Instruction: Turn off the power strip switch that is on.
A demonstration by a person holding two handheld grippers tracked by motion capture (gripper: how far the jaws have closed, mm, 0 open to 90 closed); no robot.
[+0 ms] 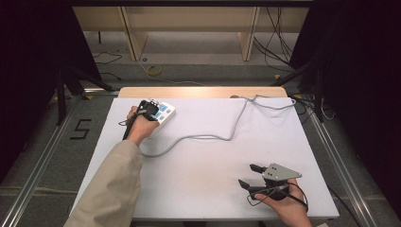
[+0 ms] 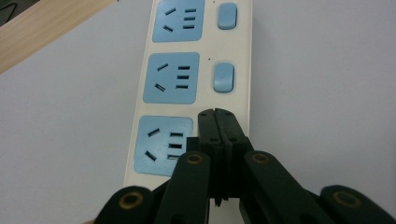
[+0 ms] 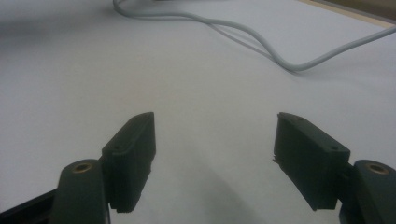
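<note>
A cream power strip (image 1: 165, 113) with blue sockets and blue switches lies at the table's far left. My left gripper (image 1: 150, 108) is over its near end. In the left gripper view the jaws are pressed together, and the left gripper (image 2: 217, 114) points down beside the nearest socket (image 2: 163, 144), covering the spot in line with the two visible switches (image 2: 222, 77). Whether the tips touch the power strip (image 2: 196, 56) I cannot tell. My right gripper (image 1: 246, 174) rests at the near right of the table. In its own view the right gripper (image 3: 215, 135) stands open with nothing between its jaws.
The strip's grey cable (image 1: 208, 137) snakes from the strip across the white table (image 1: 213, 179) to the far right edge. It also crosses ahead of the right gripper as the cable (image 3: 261, 42). A wooden strip (image 1: 198, 91) borders the table's far edge.
</note>
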